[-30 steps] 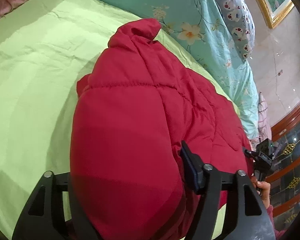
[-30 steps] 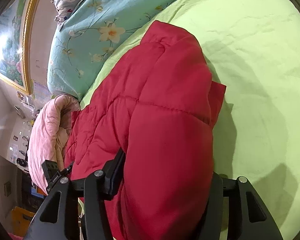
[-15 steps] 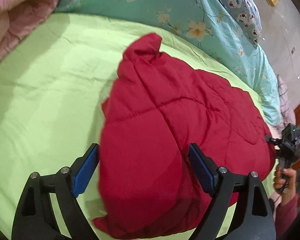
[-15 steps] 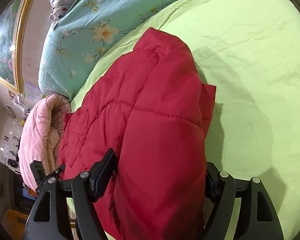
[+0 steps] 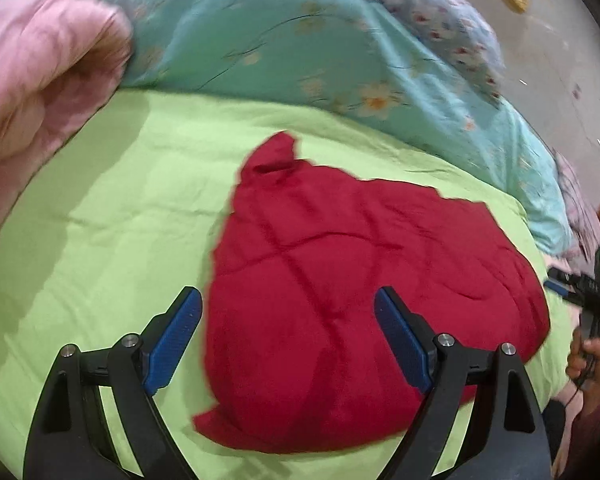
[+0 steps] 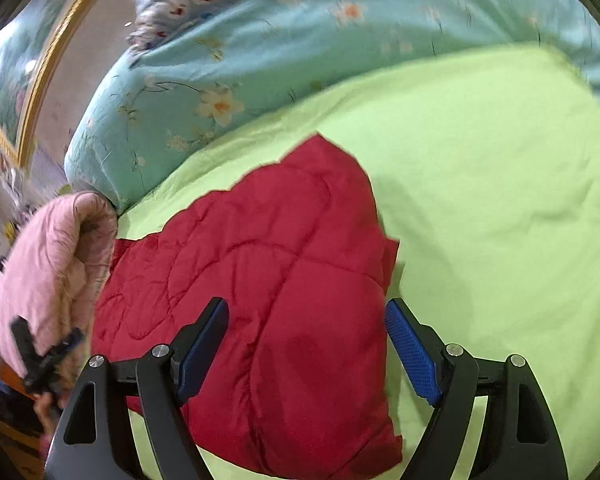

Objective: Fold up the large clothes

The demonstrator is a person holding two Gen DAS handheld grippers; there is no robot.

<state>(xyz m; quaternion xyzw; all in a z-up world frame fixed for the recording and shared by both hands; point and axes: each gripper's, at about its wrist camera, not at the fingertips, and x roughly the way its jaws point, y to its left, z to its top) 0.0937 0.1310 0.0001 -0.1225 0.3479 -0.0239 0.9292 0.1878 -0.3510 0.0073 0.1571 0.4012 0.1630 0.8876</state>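
Observation:
A red quilted padded jacket (image 5: 340,288) lies folded into a compact bundle on the light green bed sheet (image 5: 120,200). It also shows in the right wrist view (image 6: 268,300). My left gripper (image 5: 288,332) is open and empty, held above the bundle's near left end. My right gripper (image 6: 306,344) is open and empty, held above the bundle's near right end. Each gripper shows at the edge of the other's view: the right one (image 5: 580,288) and the left one (image 6: 44,356).
A pink padded garment (image 5: 32,80) is heaped at the left of the bed, and it also appears in the right wrist view (image 6: 48,260). A turquoise floral quilt (image 5: 300,48) and a patterned pillow (image 5: 432,20) lie along the back. A gold-framed picture (image 6: 28,64) hangs on the wall.
Both grippers have opened, let go of the red jacket and pulled back and up. The jacket has dropped onto the sheet as a folded bundle.

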